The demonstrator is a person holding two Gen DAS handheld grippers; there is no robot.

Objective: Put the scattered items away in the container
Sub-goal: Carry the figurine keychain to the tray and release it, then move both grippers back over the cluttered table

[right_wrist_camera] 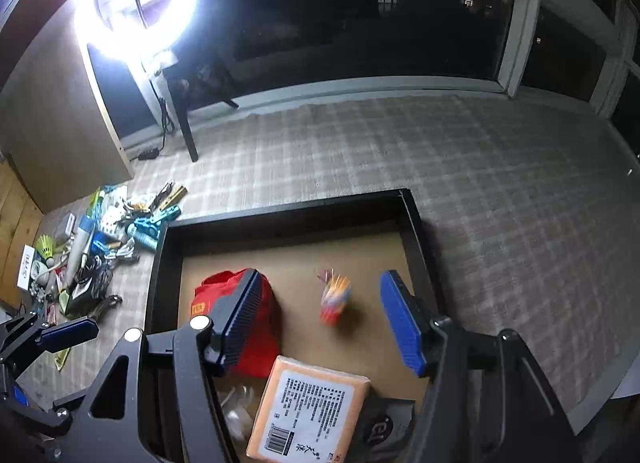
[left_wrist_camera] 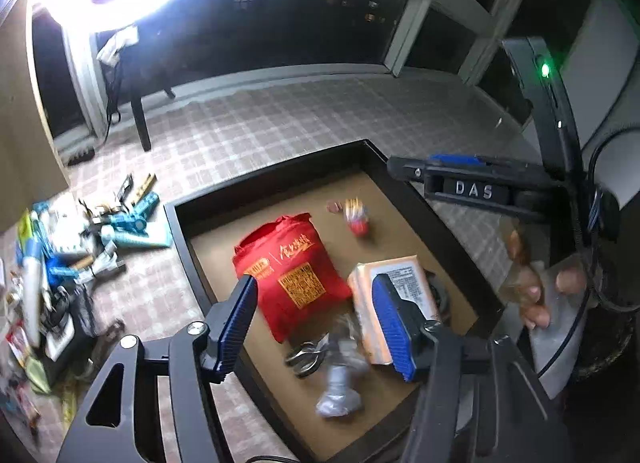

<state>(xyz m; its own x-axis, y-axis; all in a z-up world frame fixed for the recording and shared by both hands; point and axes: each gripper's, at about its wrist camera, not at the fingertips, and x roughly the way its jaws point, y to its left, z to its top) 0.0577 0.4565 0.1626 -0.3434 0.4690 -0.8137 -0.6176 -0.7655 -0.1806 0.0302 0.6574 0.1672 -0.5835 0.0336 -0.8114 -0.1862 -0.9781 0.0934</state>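
**A:** Grippers first: what are they doing over the tray [right_wrist_camera: 414,223]?

**B:** Both hang above it, pointing steeply down. The left gripper [left_wrist_camera: 316,323] has its pads spread, nothing between them; the right gripper [right_wrist_camera: 320,319] is spread too and empty.

**A:** And under them?

**B:** Inside the tray, a blurred silver wrapper [left_wrist_camera: 340,387] sits at the near edge, an orange packet [right_wrist_camera: 312,407] beside it, a red bag [left_wrist_camera: 292,271] toward the tray's left wall. A small red-and-yellow item [right_wrist_camera: 336,299], also blurred, is nearer the tray's middle; I can't tell whether it has settled.

**A:** So which step?

**B:** My read is a drop-off just finished, with both hands free.

**A:** What remains?

**B:** The pile [left_wrist_camera: 72,255] on the rug, left of the tray and well apart from it. The next move calls for swinging left over the tray wall, picking one piece out of that tangle, and closing on it cleanly.
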